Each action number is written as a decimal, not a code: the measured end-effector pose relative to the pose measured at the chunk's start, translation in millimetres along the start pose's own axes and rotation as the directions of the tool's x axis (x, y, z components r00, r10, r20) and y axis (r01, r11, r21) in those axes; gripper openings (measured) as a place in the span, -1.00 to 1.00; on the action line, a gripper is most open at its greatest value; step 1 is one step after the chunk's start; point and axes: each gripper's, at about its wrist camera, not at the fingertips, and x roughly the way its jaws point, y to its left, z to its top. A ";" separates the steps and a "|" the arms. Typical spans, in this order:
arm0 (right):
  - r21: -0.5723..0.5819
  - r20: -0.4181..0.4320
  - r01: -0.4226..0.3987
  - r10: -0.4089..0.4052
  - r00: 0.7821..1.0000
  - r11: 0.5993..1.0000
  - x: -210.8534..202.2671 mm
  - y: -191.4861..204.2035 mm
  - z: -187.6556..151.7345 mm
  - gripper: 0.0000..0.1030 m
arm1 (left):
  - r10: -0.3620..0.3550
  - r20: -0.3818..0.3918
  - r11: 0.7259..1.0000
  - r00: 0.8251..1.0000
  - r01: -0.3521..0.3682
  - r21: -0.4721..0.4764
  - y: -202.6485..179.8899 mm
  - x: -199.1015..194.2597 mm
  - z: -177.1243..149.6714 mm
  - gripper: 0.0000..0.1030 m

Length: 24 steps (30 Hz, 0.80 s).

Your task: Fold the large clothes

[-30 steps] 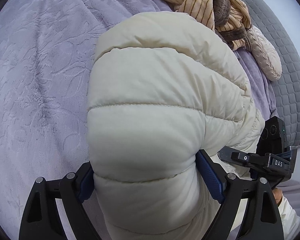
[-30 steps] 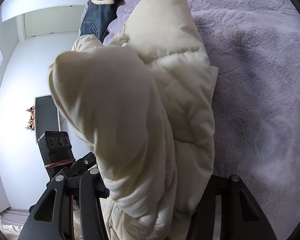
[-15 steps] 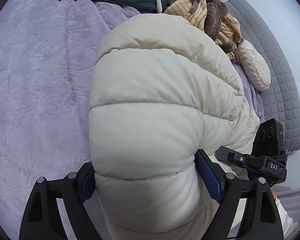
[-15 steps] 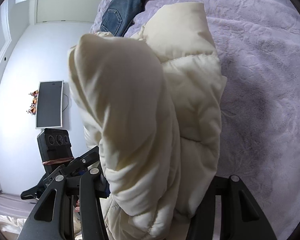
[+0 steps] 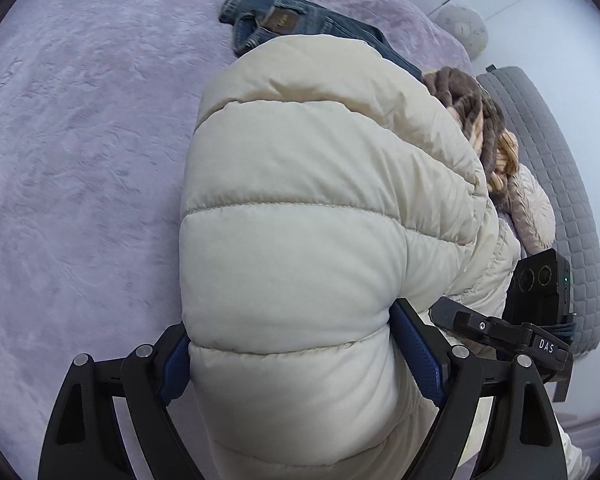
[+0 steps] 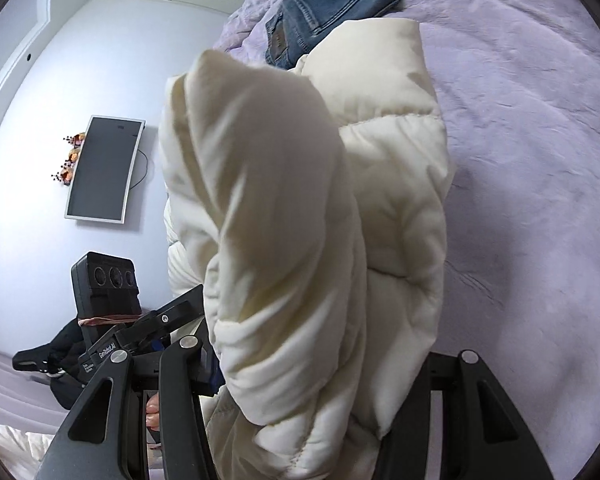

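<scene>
A cream puffer jacket hangs bunched above the purple blanket, held up between both grippers. My left gripper is shut on a thick quilted fold, and its blue pads press into both sides. In the right wrist view the jacket fills the middle, with my right gripper shut on a gathered part of it. Each gripper shows in the other's view close by: the right gripper just right of the jacket, the left gripper just left of it. The fingertips are buried in fabric.
Blue jeans lie on the blanket beyond the jacket. A brown and beige striped garment and a pale cushion rest against a grey quilted headboard. A dark wall screen and a black garment are at the left.
Both grippers have carried the jacket up and across the bed. The jeans have come fully into both views, and the wall screen has swung into the right wrist view. Both grips are unchanged.
</scene>
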 end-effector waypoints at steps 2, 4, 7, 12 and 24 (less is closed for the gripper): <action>-0.013 -0.003 -0.005 0.005 1.000 1.000 28.5 5.9 17.9 0.06 | 0.013 0.020 1.000 1.000 -0.012 -0.005 21.7 1.8 19.5 0.72; -0.021 -0.005 -0.008 0.008 1.000 1.000 53.3 11.0 38.6 0.06 | 0.019 0.040 1.000 0.999 -0.019 -0.012 41.1 7.0 37.8 0.72; -0.037 -0.009 0.001 -0.002 1.000 0.999 84.0 9.0 63.2 0.06 | 0.029 0.055 0.999 0.998 -0.028 -0.028 65.5 24.5 62.1 0.72; -0.030 -0.025 0.073 -0.073 0.997 0.997 118.8 -10.3 93.4 0.20 | 0.021 0.046 0.998 0.999 -0.019 -0.054 101.1 62.1 81.2 0.80; 0.044 0.079 0.298 -0.301 0.950 0.954 34.9 9.9 60.9 0.42 | 0.063 0.165 0.997 0.984 -0.068 0.023 75.4 -5.5 64.9 0.85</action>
